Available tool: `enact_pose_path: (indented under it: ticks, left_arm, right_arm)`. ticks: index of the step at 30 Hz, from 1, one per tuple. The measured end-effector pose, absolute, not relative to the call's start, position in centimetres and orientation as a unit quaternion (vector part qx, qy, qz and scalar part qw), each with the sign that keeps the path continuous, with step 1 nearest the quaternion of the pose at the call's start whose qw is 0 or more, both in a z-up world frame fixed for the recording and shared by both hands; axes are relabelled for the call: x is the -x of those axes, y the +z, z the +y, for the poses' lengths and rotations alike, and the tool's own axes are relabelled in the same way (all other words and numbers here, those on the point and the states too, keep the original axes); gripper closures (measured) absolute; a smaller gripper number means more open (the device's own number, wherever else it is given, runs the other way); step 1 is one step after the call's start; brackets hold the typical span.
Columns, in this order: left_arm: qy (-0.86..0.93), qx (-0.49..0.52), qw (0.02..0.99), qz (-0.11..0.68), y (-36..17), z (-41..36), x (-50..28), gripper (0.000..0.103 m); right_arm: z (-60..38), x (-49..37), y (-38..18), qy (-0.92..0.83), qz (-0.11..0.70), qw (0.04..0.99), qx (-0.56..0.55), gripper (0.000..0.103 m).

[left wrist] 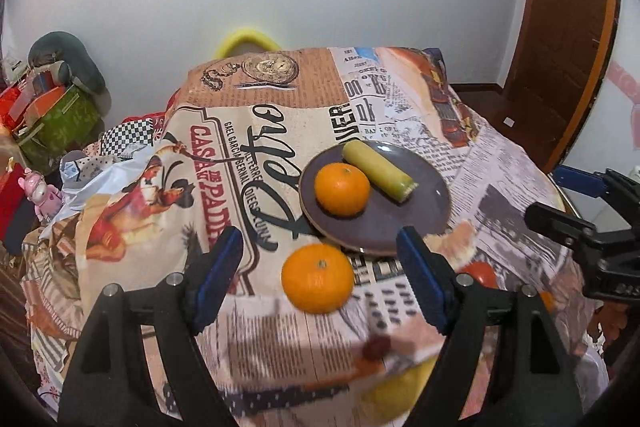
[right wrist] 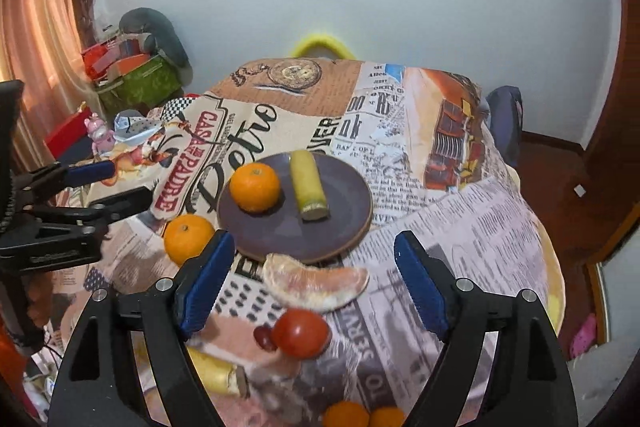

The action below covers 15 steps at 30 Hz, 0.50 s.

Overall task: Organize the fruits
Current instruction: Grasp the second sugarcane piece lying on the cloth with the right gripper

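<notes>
A dark purple plate [left wrist: 416, 215] [right wrist: 344, 203] lies on the table and carries one orange [left wrist: 342, 189] [right wrist: 255, 187] and a yellow-green banana piece [left wrist: 378, 170] [right wrist: 307, 185]. A second orange [left wrist: 318, 278] [right wrist: 188, 238] rests on the cloth just in front of the plate's left edge. My left gripper [left wrist: 320, 283] is open, hanging above that second orange with nothing held. My right gripper [right wrist: 314, 291] is open too, over a peeled pomelo segment [right wrist: 316, 286] and a red tomato [right wrist: 301, 333] [left wrist: 480, 273]. Each gripper shows at the edge of the other's view.
A printed newspaper-style cloth [right wrist: 460, 219] covers the table. Near its front edge lie a small dark red fruit [right wrist: 264, 338], a pale banana piece [right wrist: 212, 371] and two more oranges [right wrist: 346, 415]. Boxes and toys [left wrist: 52, 123] crowd the floor at left; a chair [right wrist: 504, 119] stands at right.
</notes>
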<state>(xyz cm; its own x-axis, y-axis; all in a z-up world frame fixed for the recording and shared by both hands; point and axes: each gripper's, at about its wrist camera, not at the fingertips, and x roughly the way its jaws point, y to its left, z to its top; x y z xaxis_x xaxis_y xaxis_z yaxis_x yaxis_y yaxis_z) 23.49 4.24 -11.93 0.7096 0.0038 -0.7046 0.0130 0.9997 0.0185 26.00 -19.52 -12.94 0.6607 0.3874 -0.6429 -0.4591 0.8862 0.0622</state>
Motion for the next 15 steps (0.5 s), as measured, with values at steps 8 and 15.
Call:
enact_pose_path:
  ticks: [8,15]
  left_arm:
    - [-0.004,-0.007,0.919,0.393,-12.9,4.5,-19.1,0.022]
    - [-0.008,0.0,0.904,0.427,-15.7,5.1,-16.7,0.022]
  right_arm:
    - [-19.5,-22.9,-14.2,0.253,0.34,0.904,0.054,0.013]
    - [-19.3,-21.5,-17.3,0.281,0.382,0.879,0.046,0.014]
